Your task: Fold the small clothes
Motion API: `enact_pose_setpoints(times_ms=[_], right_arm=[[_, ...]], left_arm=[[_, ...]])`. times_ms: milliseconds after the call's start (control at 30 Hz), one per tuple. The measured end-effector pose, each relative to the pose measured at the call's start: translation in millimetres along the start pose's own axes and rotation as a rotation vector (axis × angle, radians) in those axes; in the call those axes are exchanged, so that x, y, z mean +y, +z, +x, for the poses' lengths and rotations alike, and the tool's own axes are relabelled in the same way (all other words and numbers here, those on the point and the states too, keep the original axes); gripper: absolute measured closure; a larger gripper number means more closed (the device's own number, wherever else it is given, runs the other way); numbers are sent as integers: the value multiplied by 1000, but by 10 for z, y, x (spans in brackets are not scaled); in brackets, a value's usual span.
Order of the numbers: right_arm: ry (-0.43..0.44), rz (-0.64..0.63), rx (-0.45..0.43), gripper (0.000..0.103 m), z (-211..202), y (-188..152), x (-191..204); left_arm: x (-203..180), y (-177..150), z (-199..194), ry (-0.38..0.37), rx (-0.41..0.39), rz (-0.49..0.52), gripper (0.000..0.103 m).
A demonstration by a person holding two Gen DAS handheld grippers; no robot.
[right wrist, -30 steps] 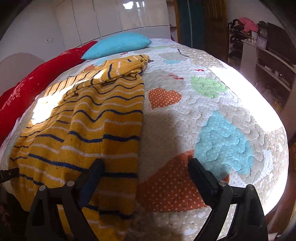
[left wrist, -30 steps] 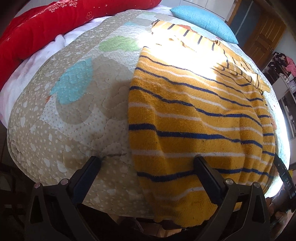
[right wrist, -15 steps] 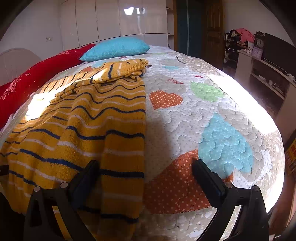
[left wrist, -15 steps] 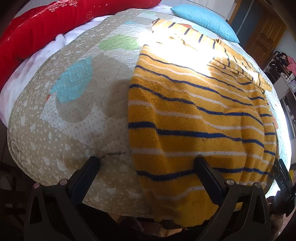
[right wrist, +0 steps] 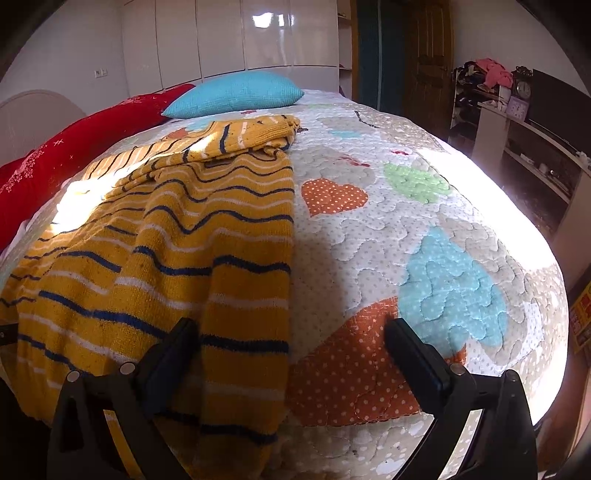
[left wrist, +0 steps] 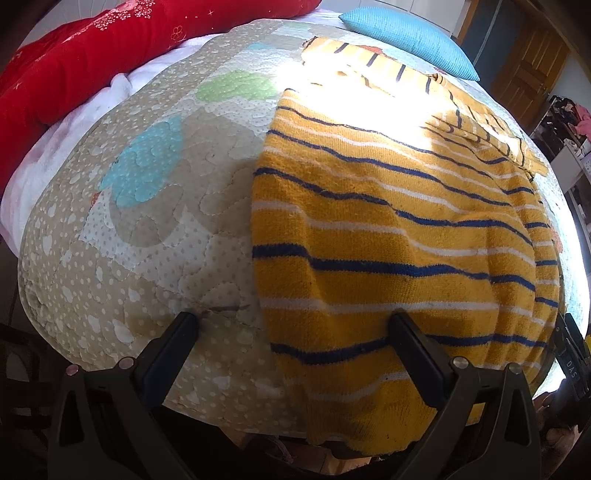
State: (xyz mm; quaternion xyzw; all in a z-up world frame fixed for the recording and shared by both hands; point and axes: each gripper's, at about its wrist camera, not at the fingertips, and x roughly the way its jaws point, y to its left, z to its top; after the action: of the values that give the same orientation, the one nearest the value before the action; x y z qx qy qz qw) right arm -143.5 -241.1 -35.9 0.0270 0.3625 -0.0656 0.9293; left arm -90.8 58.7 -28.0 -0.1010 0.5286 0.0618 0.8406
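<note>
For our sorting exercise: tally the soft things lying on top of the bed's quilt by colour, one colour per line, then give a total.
Yellow striped sweater: 1
Blue pillow: 1
Red bolster: 1
Total: 3

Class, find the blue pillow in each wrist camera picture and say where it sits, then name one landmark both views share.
Left wrist view: the blue pillow lies at the top, right of centre, beyond the far end of the yellow striped sweater.
Right wrist view: the blue pillow lies at the top, left of centre, behind the sweater's folded far end.
Shared landmark: the red blanket, left of the pillow in both views.
</note>
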Motion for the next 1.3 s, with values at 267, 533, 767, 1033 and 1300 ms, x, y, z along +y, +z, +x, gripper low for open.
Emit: enact_pose_setpoints(times_ms=[267,533,767,1033,1300], right_arm=[[-5,-11,-3,0,1,-5,15],[235,100,83,10,-180,130,-292],[452,237,195,18,-254,-69,-498],[482,256,283,18,-172,-291,-354],[466,207,339,39,-96,-381,-80]], left_arm=[[181,31,-186,-154,-17,-71,12],[692,2,-395,-378,-54,-216,35],[298,-159,-139,-485,28,-110,32],[289,-194,-46,-585,20,-138,16],[331,-237,-104,-534,44,-165,89]])
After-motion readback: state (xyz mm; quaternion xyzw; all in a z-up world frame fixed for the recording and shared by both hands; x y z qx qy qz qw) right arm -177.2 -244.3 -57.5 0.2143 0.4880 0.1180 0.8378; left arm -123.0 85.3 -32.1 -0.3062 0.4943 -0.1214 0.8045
